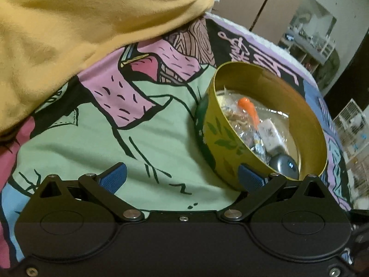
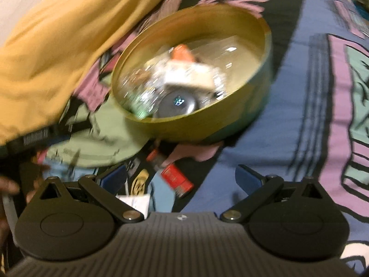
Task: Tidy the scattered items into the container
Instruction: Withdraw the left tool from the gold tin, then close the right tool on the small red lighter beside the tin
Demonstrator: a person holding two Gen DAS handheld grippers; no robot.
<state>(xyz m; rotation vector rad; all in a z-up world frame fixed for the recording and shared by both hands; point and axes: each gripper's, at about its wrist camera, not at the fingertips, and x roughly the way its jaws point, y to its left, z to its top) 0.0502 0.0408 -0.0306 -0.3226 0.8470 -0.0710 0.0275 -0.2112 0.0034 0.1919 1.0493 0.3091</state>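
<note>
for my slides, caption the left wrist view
Open left gripper beside a filled tin on a patterned blanket.

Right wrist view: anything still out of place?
Yes. A small red item and a white item lie on the bedspread in front of the round tin, outside it. The frame is blurred, so I can't identify them.

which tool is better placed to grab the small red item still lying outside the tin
Right. The red item lies just ahead of the open right tool; the left tool, also open, faces only bedsheet and tin.
</note>
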